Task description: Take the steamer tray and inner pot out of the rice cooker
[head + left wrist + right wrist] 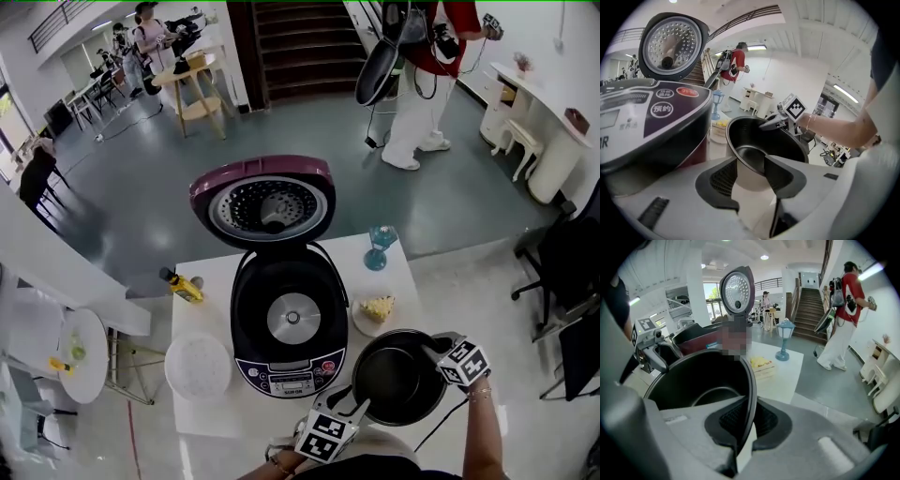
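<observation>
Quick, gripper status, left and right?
Left gripper: open, holding nothing; the black metal inner pot sits just ahead of it.
Right gripper: closed on that pot's rim.

Overhead; two close-ups (pot (398, 378) shared)

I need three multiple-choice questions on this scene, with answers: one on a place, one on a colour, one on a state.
1. Where is the pot?
A. inside the cooker
B. on the table, right of the cooker
C. on top of the lid

2. What colour is the lid on its outside?
A. purple
B. green
C. yellow

3. What is the right claw doing?
A. hanging open in the air
B. gripping the pot's rim
C. resting open on the table

Answers:
1 B: the pot stands beside the empty cooker.
2 A: the raised lid's shell is purple.
3 B: its jaws are shut on the rim.
</observation>
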`<action>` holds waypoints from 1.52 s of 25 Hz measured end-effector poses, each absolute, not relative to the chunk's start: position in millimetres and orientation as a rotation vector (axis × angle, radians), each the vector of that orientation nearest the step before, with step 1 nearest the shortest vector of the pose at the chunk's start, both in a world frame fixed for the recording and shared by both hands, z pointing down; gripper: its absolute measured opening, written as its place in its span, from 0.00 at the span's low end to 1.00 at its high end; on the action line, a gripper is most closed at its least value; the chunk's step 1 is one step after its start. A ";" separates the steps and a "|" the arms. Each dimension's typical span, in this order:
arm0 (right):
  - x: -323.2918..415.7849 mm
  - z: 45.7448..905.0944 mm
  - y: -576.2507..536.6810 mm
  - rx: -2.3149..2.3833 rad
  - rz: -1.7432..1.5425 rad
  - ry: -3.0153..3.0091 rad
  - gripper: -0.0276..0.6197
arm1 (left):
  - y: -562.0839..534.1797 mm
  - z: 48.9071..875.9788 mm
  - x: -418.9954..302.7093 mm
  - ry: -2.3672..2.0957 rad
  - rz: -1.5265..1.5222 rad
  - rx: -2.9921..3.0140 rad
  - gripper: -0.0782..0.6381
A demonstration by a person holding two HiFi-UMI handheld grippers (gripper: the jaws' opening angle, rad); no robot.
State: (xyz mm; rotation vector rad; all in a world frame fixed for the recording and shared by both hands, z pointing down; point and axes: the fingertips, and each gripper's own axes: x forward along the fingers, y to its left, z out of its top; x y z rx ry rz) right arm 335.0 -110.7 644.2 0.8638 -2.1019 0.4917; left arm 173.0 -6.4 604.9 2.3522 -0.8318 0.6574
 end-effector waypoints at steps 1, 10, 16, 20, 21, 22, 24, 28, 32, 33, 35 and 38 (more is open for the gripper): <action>332.2 644.2 -110.3 0.857 0.489 -2.107 0.06 | -4.6 604.6 170.7 -0.843 0.661 2.350 0.36; 329.6 640.5 -119.1 0.871 0.471 -2.111 0.06 | 9.8 586.3 135.2 -0.951 0.670 2.453 0.36; 339.3 623.0 -122.1 1.002 0.462 -2.133 0.19 | 17.5 542.2 123.0 -0.896 0.436 2.571 0.36; 353.6 587.1 -120.1 1.169 0.429 -2.156 0.25 | 5.8 516.2 95.1 -1.045 0.283 2.538 0.36; 357.1 574.8 -118.2 1.220 0.399 -2.163 0.25 | 3.8 510.1 87.7 -1.083 0.253 2.532 0.36; 359.7 560.8 -116.4 1.278 0.367 -2.176 0.25 | 2.6 503.3 80.9 -1.114 0.218 2.532 0.36; 359.4 528.3 -112.5 1.402 0.306 -2.229 0.25 | 1.4 487.9 68.8 -1.158 0.134 2.539 0.35; 332.5 454.0 -97.0 1.605 0.165 -2.398 0.07 | -0.4 459.5 43.3 -1.241 0.001 2.532 0.29; 274.9 403.1 -72.7 1.639 0.156 -2.623 0.05 | -0.4 434.4 14.1 -1.363 -0.033 2.559 0.23; 258.8 395.3 -65.6 1.646 0.169 -2.673 0.05 | 0.0 428.9 6.8 -1.390 -0.039 2.566 0.21; 229.3 386.5 -49.8 1.663 0.171 -2.725 0.05 | 2.5 419.4 -7.2 -1.430 -0.068 2.557 0.17; 194.2 383.7 -28.1 1.682 0.125 -2.718 0.05 | 8.3 401.8 -26.2 -1.471 -0.175 2.521 0.11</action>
